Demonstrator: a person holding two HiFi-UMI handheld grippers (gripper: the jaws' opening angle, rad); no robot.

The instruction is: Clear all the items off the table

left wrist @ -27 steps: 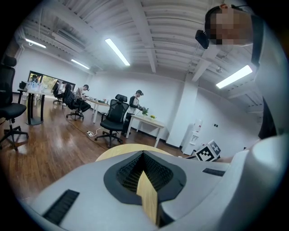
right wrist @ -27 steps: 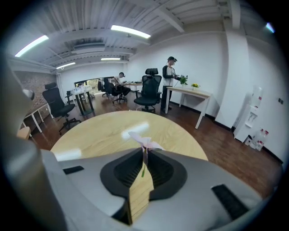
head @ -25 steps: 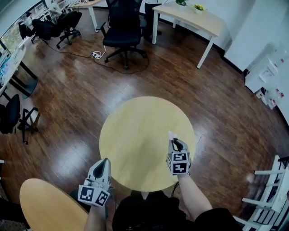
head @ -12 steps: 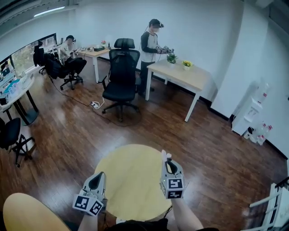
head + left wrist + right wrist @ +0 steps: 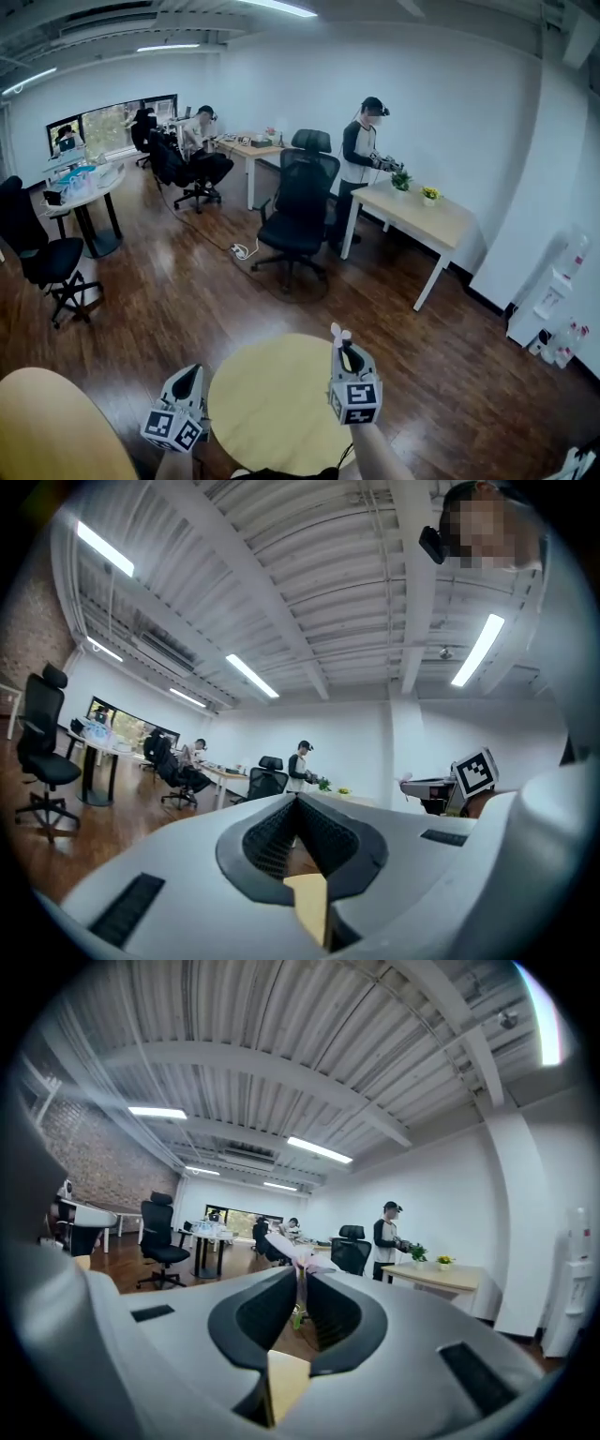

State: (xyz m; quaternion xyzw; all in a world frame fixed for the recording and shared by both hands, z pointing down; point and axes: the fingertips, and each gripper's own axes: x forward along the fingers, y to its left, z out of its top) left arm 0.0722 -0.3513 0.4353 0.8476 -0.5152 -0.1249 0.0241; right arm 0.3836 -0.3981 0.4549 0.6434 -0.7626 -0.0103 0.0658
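The round yellow table (image 5: 272,403) lies at the bottom of the head view, with nothing showing on the part of its top that is in view. My right gripper (image 5: 342,345) is held over its right side, shut on a small pale pink flower (image 5: 337,333) with a green stem. In the right gripper view the flower (image 5: 294,1252) sticks up from the closed tips of the right gripper (image 5: 300,1277). My left gripper (image 5: 193,370) hangs off the table's left edge. In the left gripper view the left gripper (image 5: 296,800) has its jaws together with nothing between them.
A second round table (image 5: 52,431) sits at the lower left. Beyond are a black office chair (image 5: 298,211), a desk with potted plants (image 5: 427,220), a standing person (image 5: 361,155) and another chair (image 5: 47,258) at the left. Dark wooden floor surrounds the table.
The head view has tilted up from the table to the room. Both grippers have risen and now point about level. The right one still holds the flower.
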